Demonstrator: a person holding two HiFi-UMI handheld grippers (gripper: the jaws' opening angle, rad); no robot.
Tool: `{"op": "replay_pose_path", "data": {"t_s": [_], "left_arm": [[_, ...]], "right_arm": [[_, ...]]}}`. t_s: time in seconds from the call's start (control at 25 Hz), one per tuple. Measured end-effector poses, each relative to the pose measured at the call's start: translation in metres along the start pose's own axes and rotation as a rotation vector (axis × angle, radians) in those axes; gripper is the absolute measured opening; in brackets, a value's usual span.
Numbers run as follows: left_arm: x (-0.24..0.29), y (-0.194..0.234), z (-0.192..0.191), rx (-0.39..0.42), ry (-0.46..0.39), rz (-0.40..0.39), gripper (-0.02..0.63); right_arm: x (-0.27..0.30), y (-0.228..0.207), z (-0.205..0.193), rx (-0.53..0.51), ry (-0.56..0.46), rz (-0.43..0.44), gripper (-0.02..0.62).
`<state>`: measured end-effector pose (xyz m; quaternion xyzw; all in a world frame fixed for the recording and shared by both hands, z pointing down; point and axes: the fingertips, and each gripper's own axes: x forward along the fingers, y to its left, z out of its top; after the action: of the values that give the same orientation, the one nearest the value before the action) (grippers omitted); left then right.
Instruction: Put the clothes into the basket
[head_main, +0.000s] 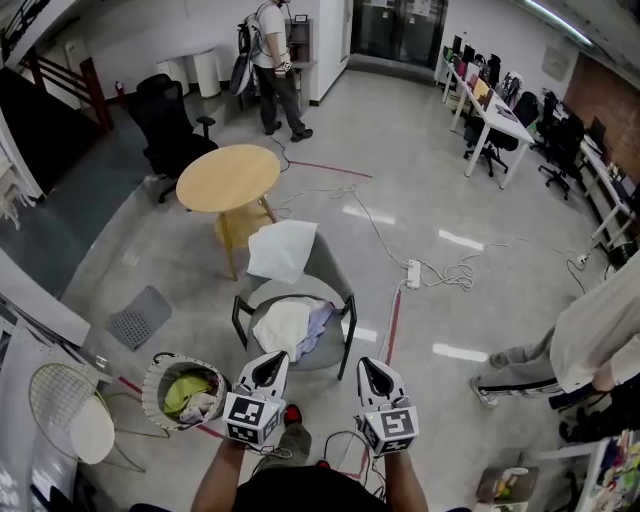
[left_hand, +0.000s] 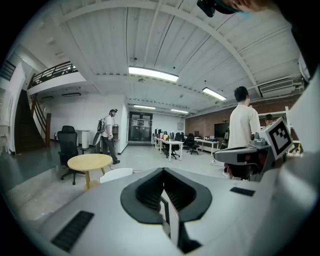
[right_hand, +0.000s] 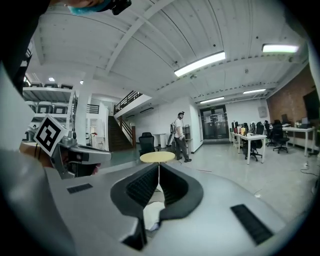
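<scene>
A pile of clothes (head_main: 290, 325), white and lavender, lies on the seat of a grey chair (head_main: 338, 272). A white cushion (head_main: 283, 250) leans on the chair's back. The round woven basket (head_main: 156, 373) stands on the floor to the chair's left and holds yellow-green and pale clothes (head_main: 190, 395). My left gripper (head_main: 268, 370) and right gripper (head_main: 375, 378) hover side by side just short of the chair's front edge, both shut and empty. In the left gripper view the left gripper (left_hand: 162, 175) has its jaws together. A scrap of white cloth (right_hand: 150, 215) shows below the right gripper (right_hand: 159, 167).
A round wooden table (head_main: 228, 177) stands behind the chair, a black office chair (head_main: 170, 125) farther left. Cables and a power strip (head_main: 413, 273) lie on the floor to the right. A person (head_main: 570, 345) sits at the right, another (head_main: 275, 65) stands far back.
</scene>
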<state>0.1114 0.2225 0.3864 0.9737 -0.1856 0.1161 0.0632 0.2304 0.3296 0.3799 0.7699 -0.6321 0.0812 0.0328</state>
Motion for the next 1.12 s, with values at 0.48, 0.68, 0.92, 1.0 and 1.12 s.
{"op": "replay_pose_path", "data": {"t_s": [0.48, 0.68, 0.92, 1.0, 1.12], "left_arm": [[0.054, 0.135, 0.019, -0.013, -0.022, 0.047, 0.007], [0.060, 0.169, 0.017, -0.031, -0.019, 0.073, 0.007], [0.069, 0.197, 0.016, -0.052, -0.020, 0.113, 0.008], [0.074, 0.206, 0.016, -0.059, -0.020, 0.126, 0.007], [0.087, 0.220, 0.018, -0.070, -0.017, 0.147, 0.008]], "right_arm": [[0.144, 0.037, 0.028, -0.023, 0.039, 0.062, 0.028], [0.179, 0.046, 0.027, -0.038, 0.063, 0.091, 0.028], [0.217, 0.046, 0.033, -0.053, 0.054, 0.119, 0.028], [0.230, 0.041, 0.023, -0.075, 0.072, 0.130, 0.028], [0.253, 0.034, 0.025, -0.077, 0.085, 0.140, 0.028]]}}
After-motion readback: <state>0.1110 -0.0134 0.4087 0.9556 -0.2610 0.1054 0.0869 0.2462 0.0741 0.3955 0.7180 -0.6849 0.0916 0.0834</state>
